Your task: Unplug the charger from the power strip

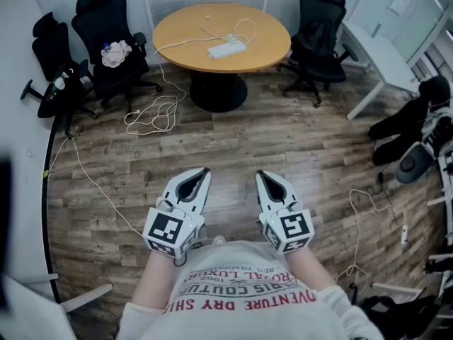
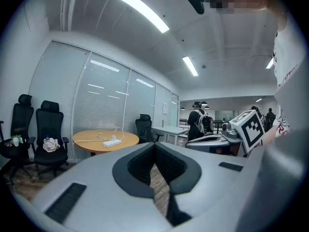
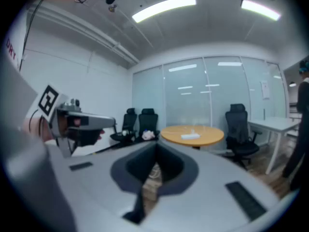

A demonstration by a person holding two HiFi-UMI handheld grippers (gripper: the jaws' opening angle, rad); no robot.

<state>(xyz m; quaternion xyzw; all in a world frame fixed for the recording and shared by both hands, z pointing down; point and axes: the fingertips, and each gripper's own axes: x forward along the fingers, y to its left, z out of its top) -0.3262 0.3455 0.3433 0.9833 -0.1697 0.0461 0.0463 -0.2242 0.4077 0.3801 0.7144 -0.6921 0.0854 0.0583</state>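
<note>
Left gripper (image 1: 203,173): closed, empty.
Right gripper (image 1: 261,176): closed, empty.
Power strip (image 1: 226,49): on the round table (image 1: 185,25), straight ahead, well apart from both claws; long axis slanted, right end farther.
Charger (image 2: 114,137): upright on the strip.
Nearer hand: neither, seemingly.
Head view only: white cable (image 1: 151,116) trailing over the floor.

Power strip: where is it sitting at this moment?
In the head view the white power strip lies on the round wooden table at top centre, right of the table's middle, with black office chairs on either side.
</note>
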